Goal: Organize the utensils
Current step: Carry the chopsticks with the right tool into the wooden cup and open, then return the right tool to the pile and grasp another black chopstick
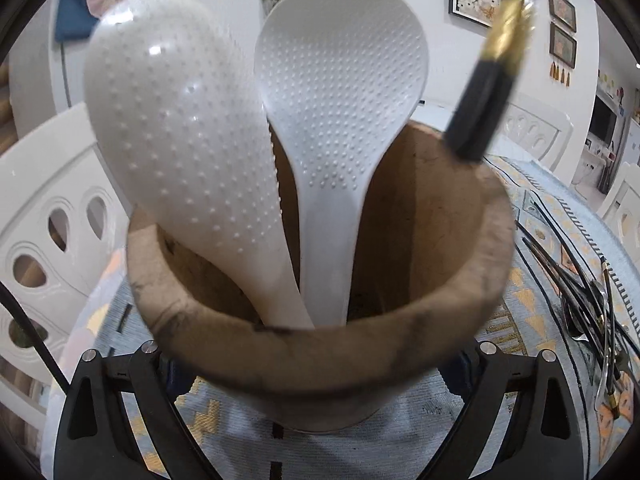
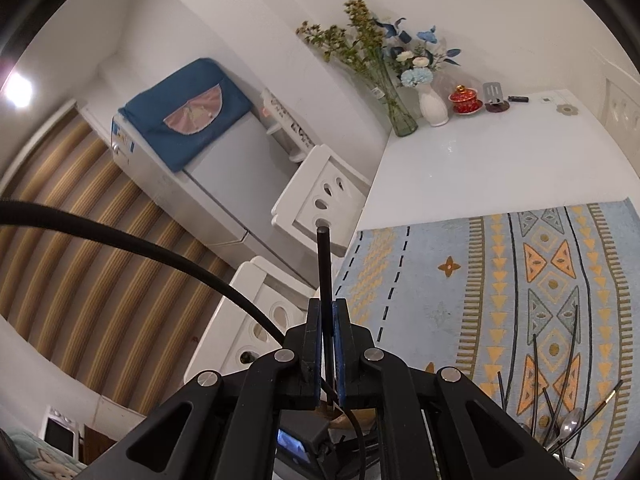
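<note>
Holder [image 1: 320, 352] braced in my left tool [image 1: 320, 380], two rice paddles [image 1: 332, 92] inside | right tool [image 2: 329, 320] pinching black-handled utensil [image 2: 325, 264], hovering over the rim to drop in | rest piled on bench [image 2: 460, 168]

Both grippers are black plastic. The right gripper [image 2: 327, 312] has blue finger pads, silver pivot screws [image 2: 374, 353] and a black cable [image 2: 160, 254].

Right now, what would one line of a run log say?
left tool: around brown wooden utensil cup, grip unclear | cup: two white dimpled plastic rice paddles | right tool: shut on thin black utensil handle | remaining: cutlery pile on patterned mat
</note>
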